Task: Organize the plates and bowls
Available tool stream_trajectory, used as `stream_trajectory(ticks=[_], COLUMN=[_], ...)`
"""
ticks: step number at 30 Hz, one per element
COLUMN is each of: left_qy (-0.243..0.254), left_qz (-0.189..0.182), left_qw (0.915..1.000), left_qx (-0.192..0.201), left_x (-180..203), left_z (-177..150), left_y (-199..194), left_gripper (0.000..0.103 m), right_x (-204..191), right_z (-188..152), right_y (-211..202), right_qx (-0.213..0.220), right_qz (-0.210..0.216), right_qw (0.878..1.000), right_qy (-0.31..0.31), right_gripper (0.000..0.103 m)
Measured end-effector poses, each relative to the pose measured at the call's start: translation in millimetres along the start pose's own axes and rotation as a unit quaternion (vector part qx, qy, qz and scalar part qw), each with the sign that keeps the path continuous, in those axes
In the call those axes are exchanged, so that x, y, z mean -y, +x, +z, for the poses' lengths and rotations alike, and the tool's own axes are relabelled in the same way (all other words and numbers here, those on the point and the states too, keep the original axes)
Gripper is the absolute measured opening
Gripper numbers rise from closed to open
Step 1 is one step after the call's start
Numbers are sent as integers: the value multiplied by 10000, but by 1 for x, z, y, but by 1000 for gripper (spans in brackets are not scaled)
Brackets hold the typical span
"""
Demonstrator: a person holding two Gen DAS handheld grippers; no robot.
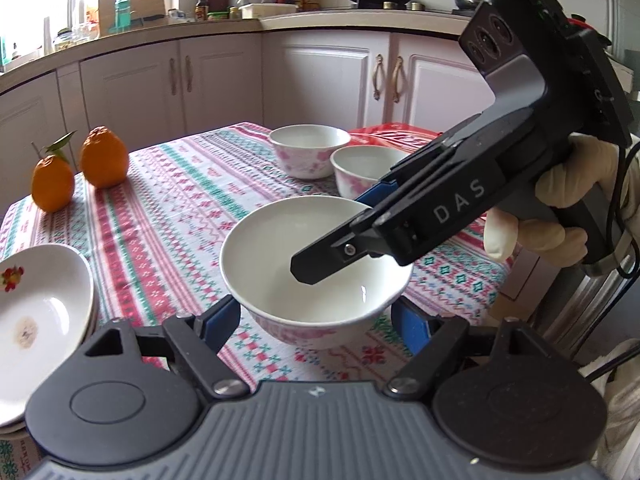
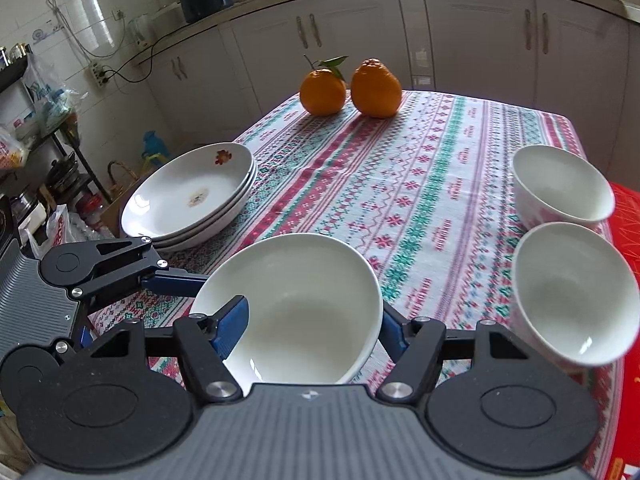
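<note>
— What sits to the left?

— A stack of plates (image 1: pixel 40 308) lies on the cloth (image 1: pixel 168 208), just left of the left gripper (image 1: pixel 316 316). Two oranges (image 1: pixel 105 162) stand well ahead of it on that side.

— And the bowl (image 1: pixel 276 248)?

— Right in front of the left gripper, between its fingers. The blue pads (image 1: pixel 224 318) lie against the outer wall on either side, low down, so the gripper is clamped on the bowl.

— Is it on the cloth or lifted?

— I cannot tell.

— What about the right gripper (image 2: pixel 312 324)?

— It reaches in from the right, held by a gloved hand (image 1: pixel 560 208). One finger (image 1: pixel 320 264) is inside the bowl and the other is outside the wall, so the wall is pinched between them. From its own camera the bowl is close up and slightly left of centre.

— Anything further right?

— Two spare bowls (image 2: pixel 576 292) stand side by side ahead and to the right of the right gripper, apart from the held one.
</note>
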State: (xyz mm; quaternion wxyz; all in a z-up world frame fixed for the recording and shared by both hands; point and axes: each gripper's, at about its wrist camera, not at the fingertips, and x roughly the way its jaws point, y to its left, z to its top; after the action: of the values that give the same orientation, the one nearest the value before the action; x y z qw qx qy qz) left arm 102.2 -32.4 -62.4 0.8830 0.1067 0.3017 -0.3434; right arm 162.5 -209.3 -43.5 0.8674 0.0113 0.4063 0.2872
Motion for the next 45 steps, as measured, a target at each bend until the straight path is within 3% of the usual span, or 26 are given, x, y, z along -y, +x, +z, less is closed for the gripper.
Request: stream_trajectory(ticks=[28, 29, 32, 42, 45], left_qy=[-142, -117, -156, -234, -155], left_qz=[73, 79, 84, -88, -69], left_qw=[9998, 9999, 9998, 9997, 9998], left_qx=[-72, -66, -38, -46, -38], left_x=[-17, -16, -15, -14, -11], left_z=[-1, -2, -2, -2, 0], left_y=[9, 10, 9, -3, -8], left_gripper=[83, 84, 92, 94, 97], right_x=[4, 4, 1, 2, 0], right_z=[9, 9, 8, 3, -1], right_y=[27, 27, 24, 2, -11], right_qx=[-54, -56, 90, 422, 546], right_qz=[34, 47, -46, -405, -681], right_qw=[10000, 10000, 9999, 9978, 9952], right_qy=[26, 24, -123, -299, -439], right_gripper=[76, 79, 103, 103, 103])
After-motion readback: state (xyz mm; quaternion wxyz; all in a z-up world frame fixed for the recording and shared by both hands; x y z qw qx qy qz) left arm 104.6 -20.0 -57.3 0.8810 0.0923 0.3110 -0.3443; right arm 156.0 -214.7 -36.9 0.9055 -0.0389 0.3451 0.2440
